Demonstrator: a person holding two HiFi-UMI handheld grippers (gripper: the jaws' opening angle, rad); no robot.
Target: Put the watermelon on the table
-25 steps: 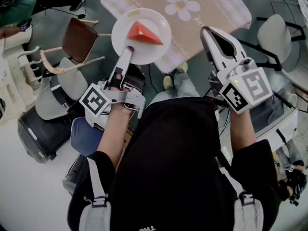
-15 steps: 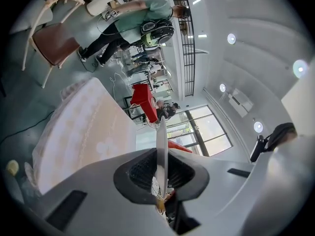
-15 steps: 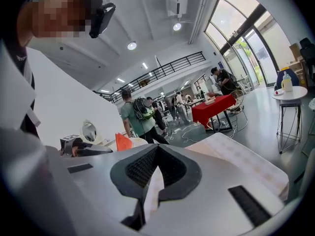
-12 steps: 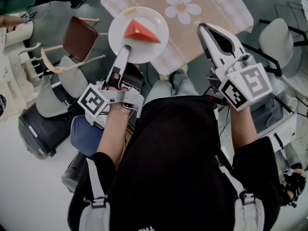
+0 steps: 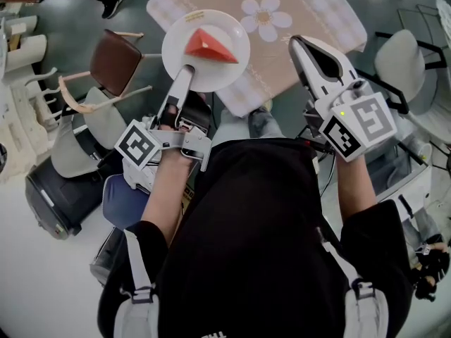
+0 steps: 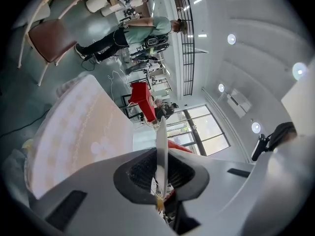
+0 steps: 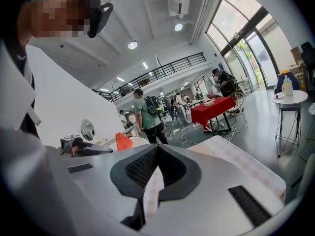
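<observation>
A red wedge of watermelon point(image 5: 210, 46) lies on a white plate point(image 5: 225, 65) that hangs in the air just before the near-left corner of the table point(image 5: 310, 9), which wears a beige cloth with a daisy. My left gripper point(image 5: 187, 70) is shut on the plate's near rim. In the left gripper view the plate point(image 6: 161, 141) stands edge-on between the pads, with the watermelon point(image 6: 179, 146) just behind it. My right gripper point(image 5: 301, 44) hovers over the table's near edge, shut and holding nothing. The right gripper view shows the watermelon point(image 7: 124, 142) at the left.
A chair with a brown seat point(image 5: 116, 58) stands left of the plate, and white chairs point(image 5: 398, 51) stand to the right of the table. A dark case point(image 5: 60, 196) sits on the floor at lower left. Farther off are people point(image 7: 145, 114) and a red-covered table point(image 7: 214, 109).
</observation>
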